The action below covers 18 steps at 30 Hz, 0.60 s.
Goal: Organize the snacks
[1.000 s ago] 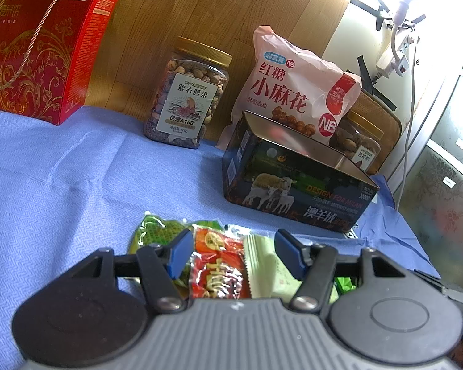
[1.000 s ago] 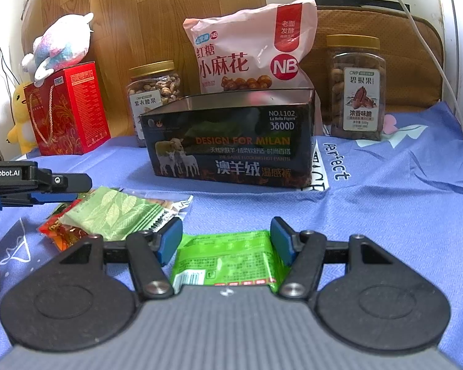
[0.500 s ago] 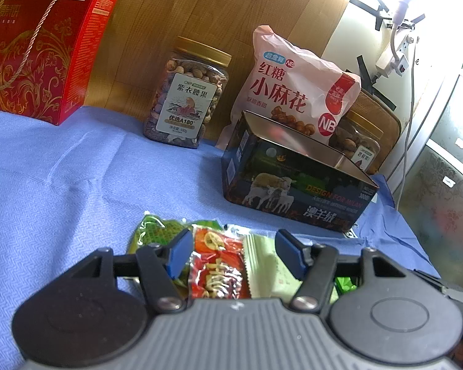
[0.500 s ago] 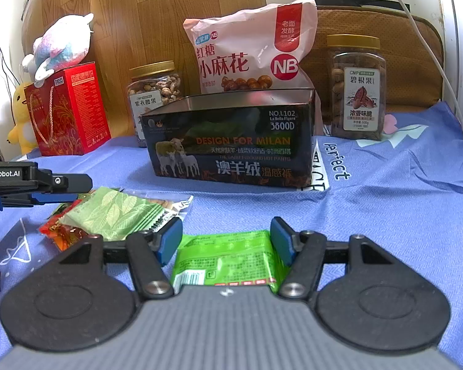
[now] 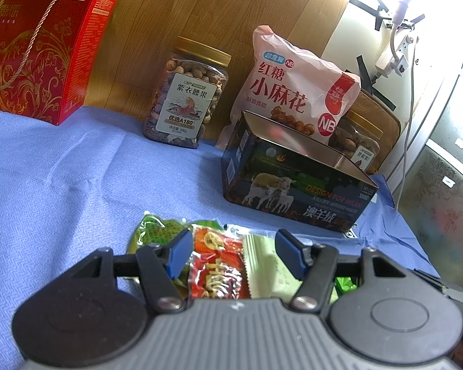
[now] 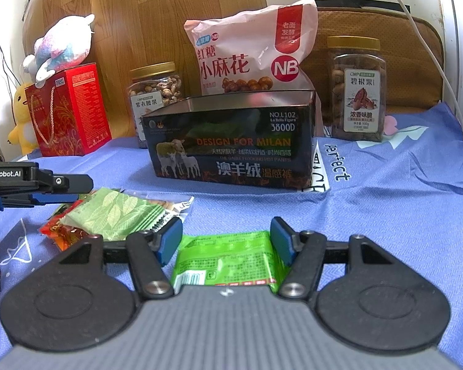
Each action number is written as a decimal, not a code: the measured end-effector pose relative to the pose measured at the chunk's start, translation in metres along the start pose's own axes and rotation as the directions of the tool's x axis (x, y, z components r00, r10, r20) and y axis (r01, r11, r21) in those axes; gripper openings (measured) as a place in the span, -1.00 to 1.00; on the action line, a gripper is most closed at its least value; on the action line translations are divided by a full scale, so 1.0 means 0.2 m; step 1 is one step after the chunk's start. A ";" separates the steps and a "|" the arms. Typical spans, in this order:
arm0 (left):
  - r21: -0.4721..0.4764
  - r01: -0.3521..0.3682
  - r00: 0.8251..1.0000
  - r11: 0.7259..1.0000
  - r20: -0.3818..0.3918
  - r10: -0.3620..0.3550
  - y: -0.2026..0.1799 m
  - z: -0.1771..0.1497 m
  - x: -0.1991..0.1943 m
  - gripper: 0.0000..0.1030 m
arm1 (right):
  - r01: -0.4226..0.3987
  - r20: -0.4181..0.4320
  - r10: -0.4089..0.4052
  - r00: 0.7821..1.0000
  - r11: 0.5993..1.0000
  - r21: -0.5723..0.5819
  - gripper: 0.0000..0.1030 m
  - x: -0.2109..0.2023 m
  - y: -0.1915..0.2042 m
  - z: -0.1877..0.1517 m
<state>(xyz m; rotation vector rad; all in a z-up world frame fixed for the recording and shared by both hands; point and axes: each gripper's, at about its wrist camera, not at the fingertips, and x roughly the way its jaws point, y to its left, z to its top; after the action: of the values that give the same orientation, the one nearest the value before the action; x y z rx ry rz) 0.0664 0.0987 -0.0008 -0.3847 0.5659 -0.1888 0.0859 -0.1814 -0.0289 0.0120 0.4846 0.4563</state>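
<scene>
A blue cloth point(image 6: 385, 203) covered the table before a wood-panelled wall point(image 6: 157, 15). The left gripper point(image 5: 233, 254) stood open above a red packet point(image 5: 217, 273); the right gripper point(image 6: 227, 243) stood open around a green packet point(image 6: 228, 259). The open dark tin point(image 6: 231, 141) stood behind them.

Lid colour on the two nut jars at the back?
Gold on both: cashew jar and pecan jar. Clearest in the right wrist view.

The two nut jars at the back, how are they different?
The left jar stands beside the red gift box and holds pale, rounded nuts; the right jar stands right of the pink bag and holds darker, longer nuts. The open tin partly hides the left jar; the right jar shows whole. Both have gold lids and white labels.
</scene>
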 end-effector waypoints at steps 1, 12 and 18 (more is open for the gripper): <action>0.000 0.000 1.000 1.000 0.000 0.000 0.00 0.00 0.00 0.18 | 0.000 0.000 0.000 1.000 1.000 0.001 0.27 0.00 0.00 0.00; -0.001 0.001 1.000 1.000 0.000 -0.001 0.00 0.00 0.00 0.17 | -0.002 0.015 0.002 1.000 1.000 0.002 0.27 -0.01 0.00 0.00; -0.001 0.001 1.000 1.000 0.000 -0.001 0.00 0.00 0.00 0.17 | -0.002 0.014 0.002 1.000 1.000 0.002 0.27 -0.01 0.00 0.00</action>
<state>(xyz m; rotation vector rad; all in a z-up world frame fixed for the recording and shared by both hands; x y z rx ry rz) 0.0665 0.0990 -0.0011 -0.3859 0.5655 -0.1898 0.0836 -0.1822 -0.0281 0.0176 0.4712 0.4578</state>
